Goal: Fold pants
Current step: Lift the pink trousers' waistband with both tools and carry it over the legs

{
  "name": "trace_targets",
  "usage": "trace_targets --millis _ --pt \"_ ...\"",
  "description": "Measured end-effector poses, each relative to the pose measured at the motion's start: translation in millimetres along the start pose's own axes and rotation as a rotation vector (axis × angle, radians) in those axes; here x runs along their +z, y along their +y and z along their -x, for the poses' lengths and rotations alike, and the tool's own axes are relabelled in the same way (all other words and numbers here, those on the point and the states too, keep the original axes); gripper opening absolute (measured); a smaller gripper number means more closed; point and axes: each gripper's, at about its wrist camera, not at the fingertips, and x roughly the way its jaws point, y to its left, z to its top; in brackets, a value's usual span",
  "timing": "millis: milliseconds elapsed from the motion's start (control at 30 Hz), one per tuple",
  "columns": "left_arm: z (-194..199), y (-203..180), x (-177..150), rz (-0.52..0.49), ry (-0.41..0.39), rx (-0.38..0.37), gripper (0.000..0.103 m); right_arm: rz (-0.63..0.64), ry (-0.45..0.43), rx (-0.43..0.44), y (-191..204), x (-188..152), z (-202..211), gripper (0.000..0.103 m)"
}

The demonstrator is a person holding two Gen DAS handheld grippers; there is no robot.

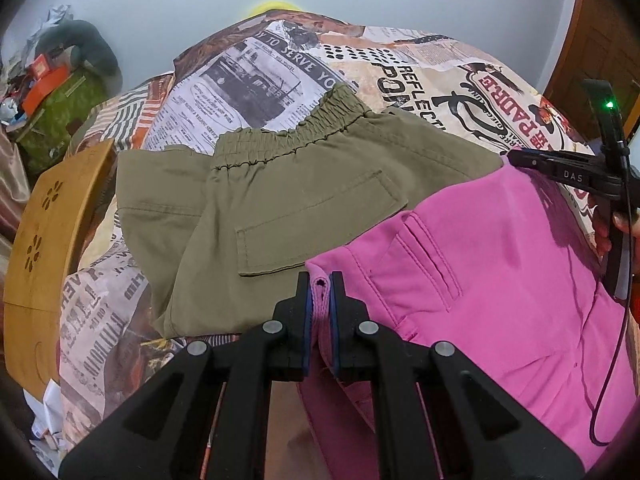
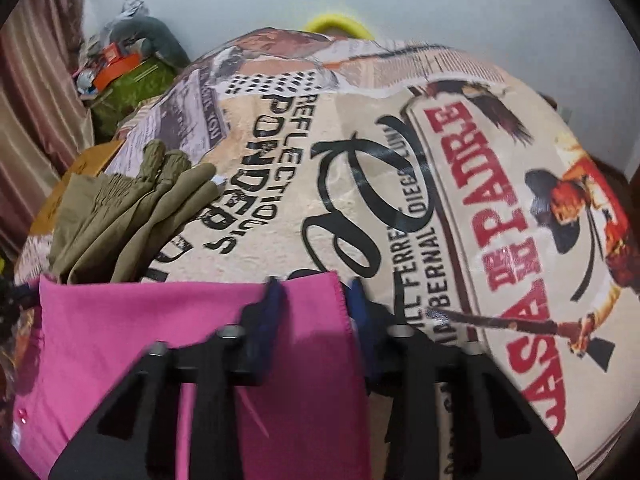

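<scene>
Pink pants [image 1: 500,280] are lying at lower right; left gripper [image 1: 320,284] jaws are pinching their edge, right gripper [image 2: 312,292] jaws are standing apart around a corner.

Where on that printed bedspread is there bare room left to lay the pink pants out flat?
Bare bedspread lies beyond the pink pants, over the red lettering to their right. The left is crowded: the olive pants overlap the pink ones, with a wooden board at that edge.

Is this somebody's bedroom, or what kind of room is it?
Probably a bedroom at home: the pants lie on a bed-like surface under a newspaper-print cover, with a curtain and a wooden door close by.
</scene>
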Motion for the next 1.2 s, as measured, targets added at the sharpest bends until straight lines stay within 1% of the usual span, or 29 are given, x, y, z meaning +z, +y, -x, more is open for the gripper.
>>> trace_targets --millis 33,67,167,300,367,467,600,700,800,933,1033,1200 --pt "0 -1 0 -0.003 0.001 0.002 0.007 0.012 0.001 -0.016 4 -1 2 0.008" --pt "1 -1 1 -0.004 0.001 0.003 0.007 0.012 0.002 -0.019 4 2 -1 0.007" --pt "6 -1 2 0.002 0.001 -0.01 0.007 0.011 -0.008 -0.011 8 -2 7 0.004" --pt "23 -5 3 -0.017 -0.031 0.003 0.007 0.011 -0.077 -0.041 12 -6 32 0.003" --pt "34 -10 5 -0.031 -0.056 0.019 0.007 0.003 -0.144 -0.066 11 -7 57 0.002" --pt "54 -16 12 -0.036 -0.099 0.03 0.007 -0.001 -0.199 -0.076 10 -5 84 0.002" --pt "81 -21 28 -0.02 -0.149 0.007 0.007 -0.001 -0.28 -0.115 11 -1 127 0.002" --pt "100 -25 34 -0.019 -0.178 -0.012 0.007 -0.027 -0.319 -0.113 9 -1 152 0.002" --pt "118 -33 29 -0.049 -0.192 -0.026 0.007 -0.046 -0.324 -0.079 8 -10 171 0.002" --pt "137 -46 12 -0.099 -0.2 -0.027 0.007 -0.024 -0.297 -0.06 16 -33 189 0.002" --pt "151 -53 -4 -0.125 -0.201 -0.017 0.007 -0.012 -0.285 -0.052 24 -55 206 0.002" --pt "173 -61 -37 -0.149 -0.206 -0.009 0.007 -0.031 -0.282 -0.025 32 -91 234 0.002"
